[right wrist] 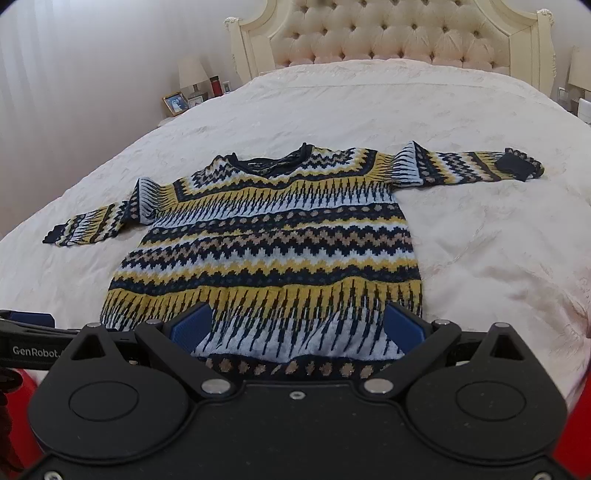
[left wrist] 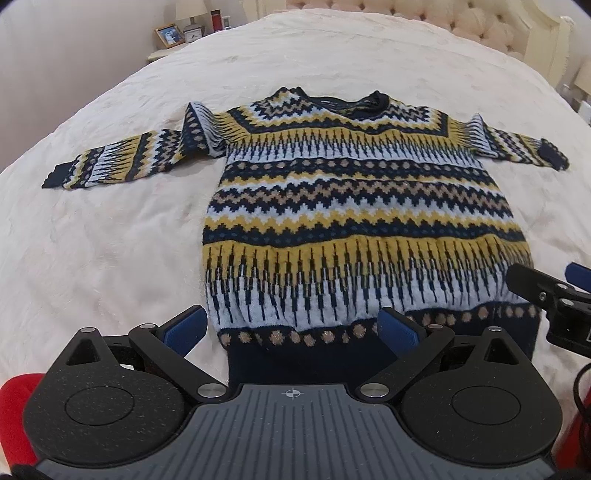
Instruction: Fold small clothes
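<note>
On the bed: a knitted sweater with dark blue, yellow, light blue and tan zigzag stripes (left wrist: pixel 354 206) lies flat on the cream, soft bed cover (left wrist: pixel 110 240).

Sweater: its front faces up. The neck hole points to the far end of the bed. The dark blue bottom band is the part closest to both cameras.

Sleeves: both are stretched out to the sides. In the left wrist view, the sleeve on the left reaches far out. The sleeve on the right ends in a dark blue cuff that is folded over.

Left gripper (left wrist: pixel 293 326): its 2 blue pads are spread wide apart. It hangs over the bottom band of the sweater, near the left corner of the band. It pinches nothing.

Right gripper (right wrist: pixel 297 325): its 2 blue pads are spread wide apart too. It hangs over the bottom edge of the sweater and grips nothing. In the left wrist view its black tip shows at the right side, just beside the right corner of the sweater.

Behind the bed: a cream headboard with soft buttoned padding (right wrist: pixel 399 33) stands at the far end.

Beside the bed: a small night table (right wrist: pixel 173 118) holds a lamp with a cream shade (right wrist: pixel 192 74), a picture in a gold frame (right wrist: pixel 176 102) and a red bottle (right wrist: pixel 214 85).
</note>
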A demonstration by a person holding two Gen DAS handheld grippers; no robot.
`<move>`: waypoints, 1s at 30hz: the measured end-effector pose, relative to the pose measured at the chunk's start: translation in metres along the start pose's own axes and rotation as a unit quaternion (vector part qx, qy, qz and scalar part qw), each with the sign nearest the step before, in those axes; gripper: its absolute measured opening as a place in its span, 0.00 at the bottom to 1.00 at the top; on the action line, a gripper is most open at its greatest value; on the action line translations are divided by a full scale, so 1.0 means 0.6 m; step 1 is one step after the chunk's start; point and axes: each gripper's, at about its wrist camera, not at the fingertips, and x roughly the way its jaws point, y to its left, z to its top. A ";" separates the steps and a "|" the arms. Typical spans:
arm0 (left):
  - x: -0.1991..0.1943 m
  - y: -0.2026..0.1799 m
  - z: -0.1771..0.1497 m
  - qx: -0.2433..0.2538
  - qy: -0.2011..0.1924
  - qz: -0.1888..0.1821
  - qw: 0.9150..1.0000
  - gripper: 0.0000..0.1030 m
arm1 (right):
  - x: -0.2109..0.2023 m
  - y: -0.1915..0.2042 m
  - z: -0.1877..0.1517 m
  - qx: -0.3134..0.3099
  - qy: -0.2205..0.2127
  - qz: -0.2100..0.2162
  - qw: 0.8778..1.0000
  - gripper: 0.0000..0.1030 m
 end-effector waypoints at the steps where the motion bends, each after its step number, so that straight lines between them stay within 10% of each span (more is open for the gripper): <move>1: 0.000 -0.001 -0.001 0.001 0.001 -0.002 1.000 0.97 | 0.000 0.000 0.000 0.000 0.001 0.001 1.000 0.97; 30: 0.006 -0.007 -0.009 0.004 0.010 -0.006 1.000 0.97 | 0.008 0.002 -0.004 0.005 0.015 0.013 1.000 0.97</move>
